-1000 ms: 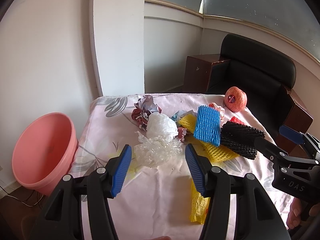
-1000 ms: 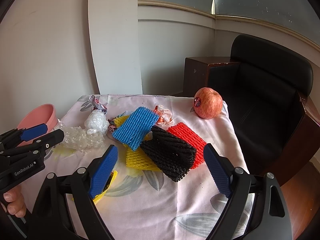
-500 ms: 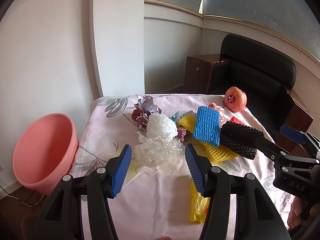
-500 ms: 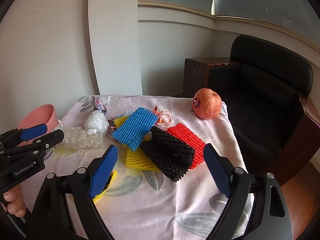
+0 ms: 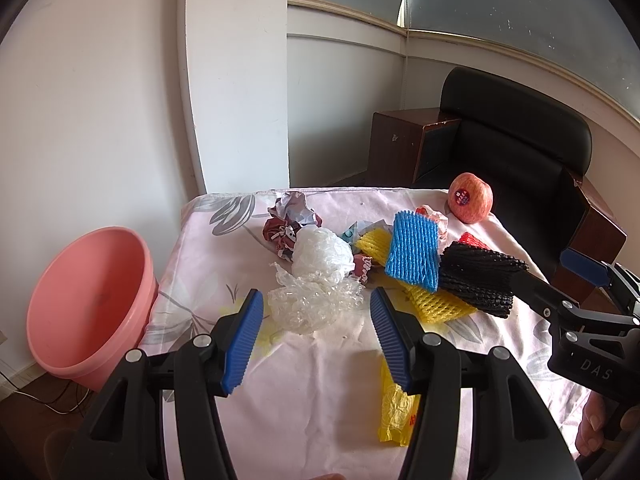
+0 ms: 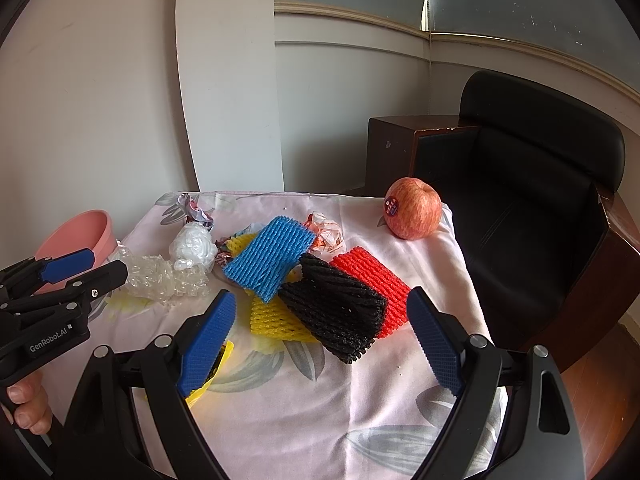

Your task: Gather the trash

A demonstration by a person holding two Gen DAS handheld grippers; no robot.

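Nothing moved since prev | left gripper [image 5: 316, 312] wide open, empty, near clear plastic wad [image 5: 310, 306] | right gripper [image 6: 320, 312] wide open, prob. empty

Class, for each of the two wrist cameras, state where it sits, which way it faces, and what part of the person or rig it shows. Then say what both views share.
Left wrist: sits on the left gripper, facing the clear crumpled plastic, pink basin at left; right gripper and fingers at the right edge.
Right wrist: sits on the right gripper, facing the black foam net; left gripper and thumb at left.
Shared: blue foam net, apple, black armchair.
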